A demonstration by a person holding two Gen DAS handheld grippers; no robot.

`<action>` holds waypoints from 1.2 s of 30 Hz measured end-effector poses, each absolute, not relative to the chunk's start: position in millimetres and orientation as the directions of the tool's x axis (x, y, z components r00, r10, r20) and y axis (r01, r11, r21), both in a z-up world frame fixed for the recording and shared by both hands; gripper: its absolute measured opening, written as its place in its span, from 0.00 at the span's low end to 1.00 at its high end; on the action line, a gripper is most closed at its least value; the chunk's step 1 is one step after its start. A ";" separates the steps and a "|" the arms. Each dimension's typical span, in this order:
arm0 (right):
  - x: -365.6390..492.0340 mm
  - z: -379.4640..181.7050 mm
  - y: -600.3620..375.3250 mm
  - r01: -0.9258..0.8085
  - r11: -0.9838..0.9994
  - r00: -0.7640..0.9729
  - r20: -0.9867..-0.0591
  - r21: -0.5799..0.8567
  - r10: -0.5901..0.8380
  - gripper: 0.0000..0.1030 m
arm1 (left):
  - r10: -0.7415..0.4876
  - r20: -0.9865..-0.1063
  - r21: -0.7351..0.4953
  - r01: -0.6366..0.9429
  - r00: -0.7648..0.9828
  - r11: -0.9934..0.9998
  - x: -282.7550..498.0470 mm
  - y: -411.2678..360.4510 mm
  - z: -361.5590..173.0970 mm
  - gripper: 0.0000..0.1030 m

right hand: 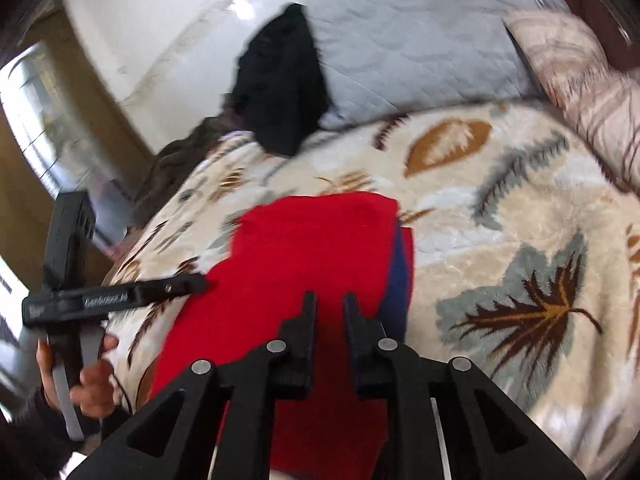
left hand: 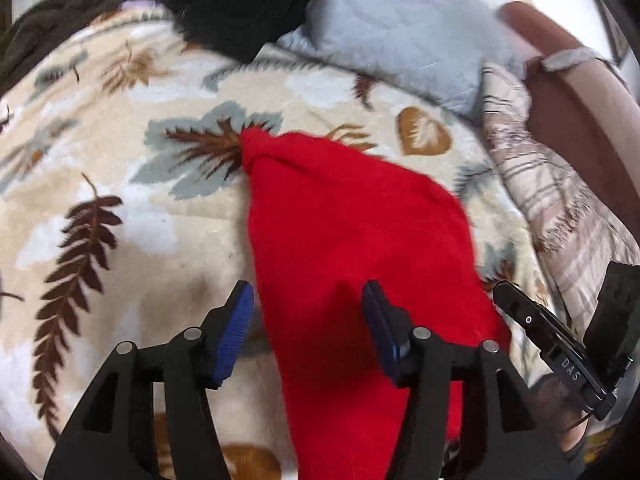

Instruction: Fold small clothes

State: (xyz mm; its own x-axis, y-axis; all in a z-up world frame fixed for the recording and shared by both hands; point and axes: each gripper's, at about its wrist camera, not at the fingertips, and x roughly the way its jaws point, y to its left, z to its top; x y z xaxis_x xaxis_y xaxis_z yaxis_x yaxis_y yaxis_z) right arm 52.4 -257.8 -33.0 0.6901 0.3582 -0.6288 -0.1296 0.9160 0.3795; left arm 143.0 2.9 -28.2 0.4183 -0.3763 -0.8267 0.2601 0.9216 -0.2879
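Plainly, the red garment [left hand: 352,240] lies on the leaf-patterned blanket [left hand: 132,216], filling the centre and lower middle of the left wrist view; its far end is gathered into a twisted knot toward the upper centre of the frame, and its near end runs down out of the bottom edge. The left gripper [left hand: 308,308] stands with its blue-padded fingers [left hand: 236,332] spread wide, the cloth passing between them; nothing is pinched, though whether the pads touch the fabric I cannot tell. In the right wrist view the red garment [right hand: 304,264] sits at the middle and lower middle, with a dark blue edge showing along its right side; the right gripper [right hand: 330,308] hangs over it with its black fingers drawn near together, a narrow gap between them, and no cloth is visibly caught in that gap. At the left edge of that view a hand [right hand: 80,380] holds the handle of the left gripper [right hand: 196,284], whose tip reaches the garment's left border. A black cloth [right hand: 280,96] and a grey pillow [right hand: 420,40] lie in the upper part of the frame; a plaid pillow [left hand: 536,184] sits at the right of the left wrist view.
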 end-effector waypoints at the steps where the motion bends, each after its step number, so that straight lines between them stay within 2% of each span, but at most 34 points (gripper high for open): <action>1: 47.4 -34.0 -253.4 -0.148 0.917 0.687 -0.629 0.370 0.365 0.15 | -0.365 -0.822 -0.266 0.273 0.437 0.925 135.4 3.9 -23.8 0.55; 4: 41.9 -50.7 -243.4 -0.135 0.940 0.670 -0.670 0.314 0.321 0.14 | -0.332 -0.822 -0.208 0.299 0.462 0.931 112.9 -1.7 -28.7 0.57; 5: 45.0 -60.3 -243.3 -0.113 0.948 0.663 -0.688 0.297 0.295 0.12 | -0.325 -0.822 -0.201 0.297 0.467 0.933 110.1 -3.3 -33.2 0.61; 8: 46.4 -70.7 -248.0 -0.068 0.949 0.685 -0.678 0.307 0.268 0.16 | -0.312 -0.808 -0.194 0.275 0.499 0.942 107.4 -3.3 -43.4 0.73; 10: 46.9 -67.0 -248.8 -0.063 0.948 0.679 -0.683 0.311 0.269 0.16 | -0.293 -0.810 -0.179 0.261 0.509 0.949 109.7 -2.9 -45.0 0.78; 13: 32.7 -51.8 -248.1 -0.069 0.953 0.688 -0.678 0.294 0.259 0.17 | -0.293 -0.813 -0.190 0.246 0.503 0.950 105.0 2.4 -36.4 0.77; 15: 19.9 -48.0 -246.4 -0.080 0.957 0.689 -0.679 0.278 0.254 0.23 | -0.280 -0.808 -0.168 0.253 0.519 0.953 90.3 5.6 -28.4 0.77; 19: 12.8 -66.6 -242.8 -0.035 0.982 0.648 -0.744 0.186 0.164 0.21 | -0.227 -0.805 -0.076 0.284 0.549 0.956 66.5 -1.3 -35.2 0.77; 20: 12.6 -69.1 -244.0 -0.018 0.985 0.643 -0.753 0.170 0.141 0.24 | -0.206 -0.815 -0.045 0.294 0.542 0.955 63.4 -6.0 -41.0 0.77; 23: 0.1 -59.0 -249.2 0.026 0.980 0.667 -0.733 0.198 0.130 0.24 | -0.207 -0.818 -0.051 0.291 0.536 0.955 52.8 -5.6 -40.6 0.77; 25: -12.8 -48.7 -247.0 0.065 0.990 0.679 -0.733 0.126 0.048 0.46 | -0.184 -0.798 -0.019 0.282 0.573 0.959 40.9 -3.2 -34.9 0.77; 26: -18.8 -44.7 -245.6 0.084 0.993 0.676 -0.737 0.082 0.004 0.68 | -0.158 -0.788 0.012 0.272 0.595 0.962 33.4 -2.2 -32.5 0.77; 27: -25.9 -40.9 -244.7 0.103 0.994 0.677 -0.735 0.042 -0.039 0.79 | -0.143 -0.780 0.030 0.263 0.610 0.964 28.4 -1.0 -31.5 0.77; 29: -38.1 -34.2 -244.2 0.121 0.993 0.690 -0.719 -0.001 -0.085 0.81 | -0.105 -0.758 0.069 0.239 0.643 0.968 15.9 1.1 -29.8 0.81; 32: -54.8 -26.2 -244.4 0.136 0.989 0.693 -0.708 -0.061 -0.139 0.90 | -0.054 -0.732 0.124 0.210 0.679 0.970 0.9 2.2 -27.3 0.81; 36: -74.5 -19.7 -243.3 0.153 0.981 0.693 -0.695 -0.116 -0.190 0.95 | -0.032 -0.721 0.145 0.195 0.692 0.970 -14.2 4.7 -25.5 0.81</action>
